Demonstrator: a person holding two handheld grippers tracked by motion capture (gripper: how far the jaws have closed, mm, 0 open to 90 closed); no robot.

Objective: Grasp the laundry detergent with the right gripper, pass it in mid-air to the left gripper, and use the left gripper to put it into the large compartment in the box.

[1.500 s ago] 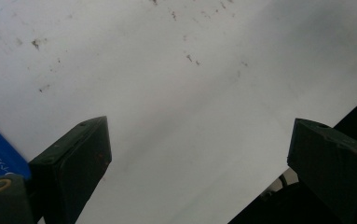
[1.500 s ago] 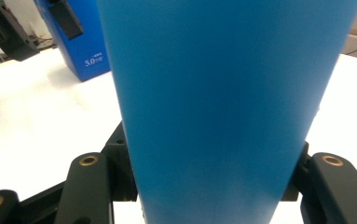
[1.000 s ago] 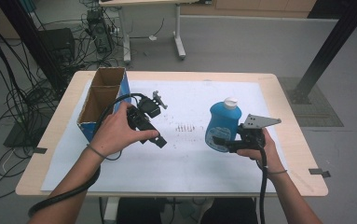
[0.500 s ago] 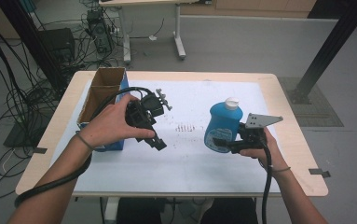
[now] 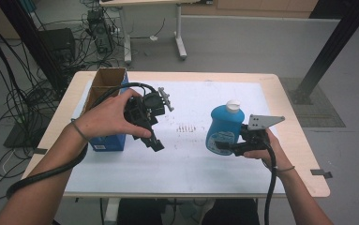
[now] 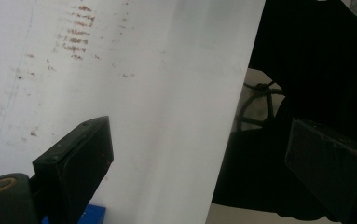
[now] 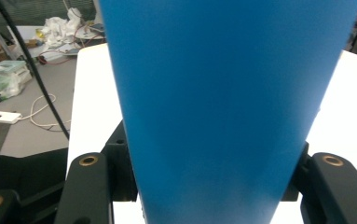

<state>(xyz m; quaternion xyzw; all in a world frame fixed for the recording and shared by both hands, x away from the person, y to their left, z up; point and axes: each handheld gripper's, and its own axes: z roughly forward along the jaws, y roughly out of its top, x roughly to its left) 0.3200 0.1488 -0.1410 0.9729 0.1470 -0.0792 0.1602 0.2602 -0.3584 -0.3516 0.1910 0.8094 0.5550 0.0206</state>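
A blue bottle (image 5: 223,127) with a white cap (image 5: 233,104) stands on the white sheet (image 5: 186,159) right of centre. My right gripper (image 5: 219,146) is shut on its lower body from the right. In the right gripper view the blue bottle (image 7: 227,93) sits pressed between the two black jaws of the right gripper (image 7: 209,175). My left gripper (image 5: 152,137) hangs above the sheet in front of the cardboard box (image 5: 103,89), tilted toward the near edge. In the left gripper view, the left gripper (image 6: 204,154) is open with nothing between its jaws.
The open box with blue sides stands at the table's left. Faint brown marks (image 5: 185,128) dot the sheet's middle. The wooden table (image 5: 303,154) borders the sheet. Cables and equipment (image 5: 50,42) lie on the floor at far left; a black post (image 5: 327,51) rises at right.
The left hand has lifted its gripper and drawn it slightly away from the near edge, beside the box. The right gripper and the bottle have stayed put.
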